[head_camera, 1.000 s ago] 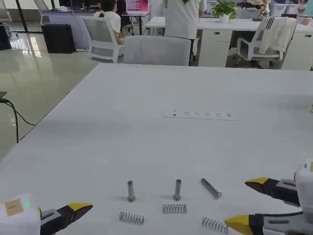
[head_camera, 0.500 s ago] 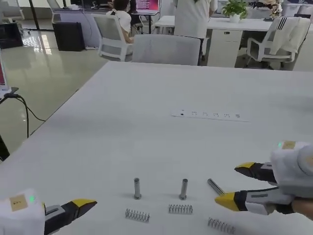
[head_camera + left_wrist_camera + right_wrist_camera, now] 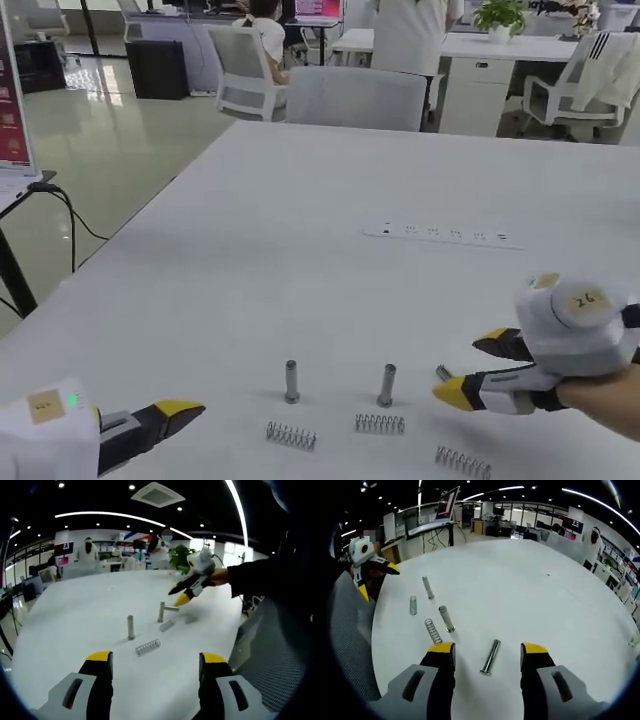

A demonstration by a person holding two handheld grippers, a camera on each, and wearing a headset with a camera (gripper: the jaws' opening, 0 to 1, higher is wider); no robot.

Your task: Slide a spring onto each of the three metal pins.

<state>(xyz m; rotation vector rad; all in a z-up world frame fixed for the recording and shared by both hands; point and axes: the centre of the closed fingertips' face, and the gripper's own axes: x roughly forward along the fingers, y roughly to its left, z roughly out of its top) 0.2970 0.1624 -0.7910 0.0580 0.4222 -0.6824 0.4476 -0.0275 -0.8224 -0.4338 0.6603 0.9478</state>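
The right gripper [image 3: 462, 368] is hanging open astride the fallen pin [image 3: 490, 656], likely to grip and stand it, while the left gripper [image 3: 157, 656] is hovering open beyond the upright pins [image 3: 387, 384] beside it, springs [image 3: 380, 424] lying alongside.

on the table [image 3: 300, 250] the left pin [image 3: 291, 381] and middle pin [image 3: 387, 384] stand upright side by side. the third pin [image 3: 490, 657] lies flat to their right, between the jaws of the right claw [image 3: 460, 367]. nearer the person, one before each pin, lie the left spring [image 3: 291, 435], middle spring [image 3: 380, 424] and right spring [image 3: 462, 462]. the left claw [image 3: 157, 656] hangs at the near left, well apart.
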